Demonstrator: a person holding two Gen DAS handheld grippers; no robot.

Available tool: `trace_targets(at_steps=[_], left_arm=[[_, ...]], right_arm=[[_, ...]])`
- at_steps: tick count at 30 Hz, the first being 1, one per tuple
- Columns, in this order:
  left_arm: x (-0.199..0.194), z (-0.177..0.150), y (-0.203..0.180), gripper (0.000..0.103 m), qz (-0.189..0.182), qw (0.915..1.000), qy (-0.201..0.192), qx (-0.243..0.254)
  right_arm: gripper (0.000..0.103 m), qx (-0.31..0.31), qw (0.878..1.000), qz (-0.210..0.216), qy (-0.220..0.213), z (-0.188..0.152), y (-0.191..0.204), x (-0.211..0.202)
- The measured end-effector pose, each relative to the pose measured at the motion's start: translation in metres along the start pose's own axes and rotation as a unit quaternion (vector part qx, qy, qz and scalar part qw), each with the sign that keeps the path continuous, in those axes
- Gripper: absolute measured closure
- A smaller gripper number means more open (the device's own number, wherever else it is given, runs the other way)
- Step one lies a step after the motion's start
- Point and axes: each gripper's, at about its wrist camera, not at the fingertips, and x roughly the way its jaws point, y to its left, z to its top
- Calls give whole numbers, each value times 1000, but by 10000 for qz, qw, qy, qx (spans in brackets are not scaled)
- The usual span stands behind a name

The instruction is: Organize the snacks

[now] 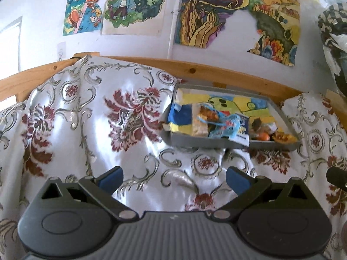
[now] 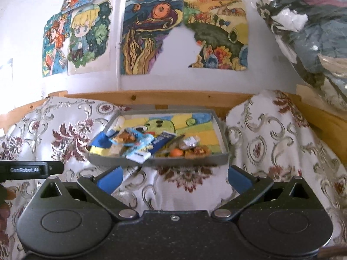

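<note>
A shallow grey tray (image 1: 195, 142) (image 2: 219, 159) lies on a floral cloth, its floor lined with a colourful drawing. Snacks are piled along its near side: light blue packets (image 1: 225, 125) (image 2: 138, 139), a dark blue and white packet (image 1: 241, 130) (image 2: 160, 143), an orange round sweet (image 1: 263, 137) (image 2: 176, 152), and brown crumbly snacks (image 1: 284, 137) (image 2: 198, 151). My left gripper (image 1: 173, 179) is open, empty, hovering over the cloth left of and before the tray. My right gripper (image 2: 174, 178) is open, empty, just short of the tray's front wall.
The floral cloth (image 1: 86, 119) (image 2: 271, 140) drapes over a surface with a wooden rail (image 1: 216, 71) (image 2: 173, 97) behind. Drawings hang on the white wall (image 2: 180, 60). A bundle of bagged fabric (image 2: 314, 32) looms at the right. The left gripper's body (image 2: 30, 170) shows at the left edge.
</note>
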Motion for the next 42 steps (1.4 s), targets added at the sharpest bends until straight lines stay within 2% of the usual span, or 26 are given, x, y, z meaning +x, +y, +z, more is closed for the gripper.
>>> trace_targets(at_steps=[19,27,35,42], left_arm=[[-20,-43,14,0,-1,9998,22,215],[-27,-55,21,0,-39,9995,-170,279],[-36,-67,26,0,-172,9985,-392,334],[-46,-75,26,0,-229,9958,-777,429]], right_arm=[[1,79,9995,-164,252,-46,4,-28],[1,289,9988,-287,270,-66,11,-36],[1,221,9987,-398,207,-76,17,-43],[1,193,9987,-452,103,-84,24,-50]])
